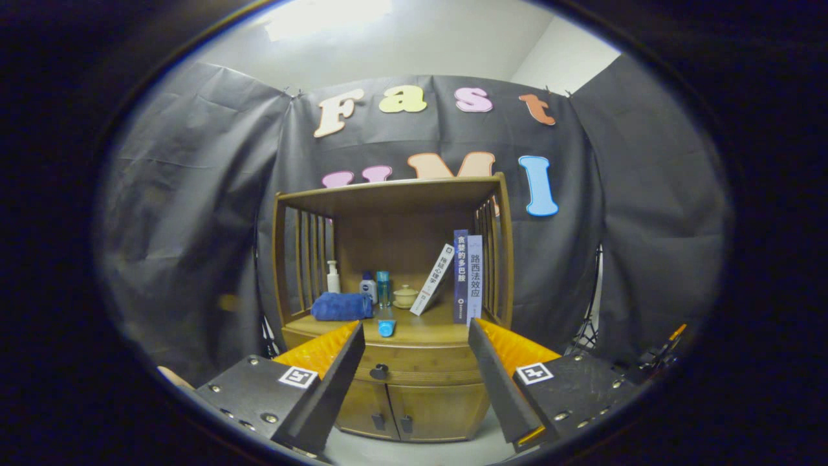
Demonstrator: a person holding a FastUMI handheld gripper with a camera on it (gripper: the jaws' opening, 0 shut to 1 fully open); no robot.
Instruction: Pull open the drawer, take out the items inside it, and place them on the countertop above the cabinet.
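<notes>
Tool (417, 336) fingers spread; closed drawer (414, 366) between, beyond tips, untouched.

We see the wooden cabinet (394, 310) standing upright against the far wall — its drawer (414, 370) is shut, a dark knob (379, 371) at its left. On the countertop (427, 330) above, a small blue tube (386, 327) lies near the front edge.

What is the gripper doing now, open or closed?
Gripper: open, holding nothing, fingers spread ahead of the closed drawer.
</notes>
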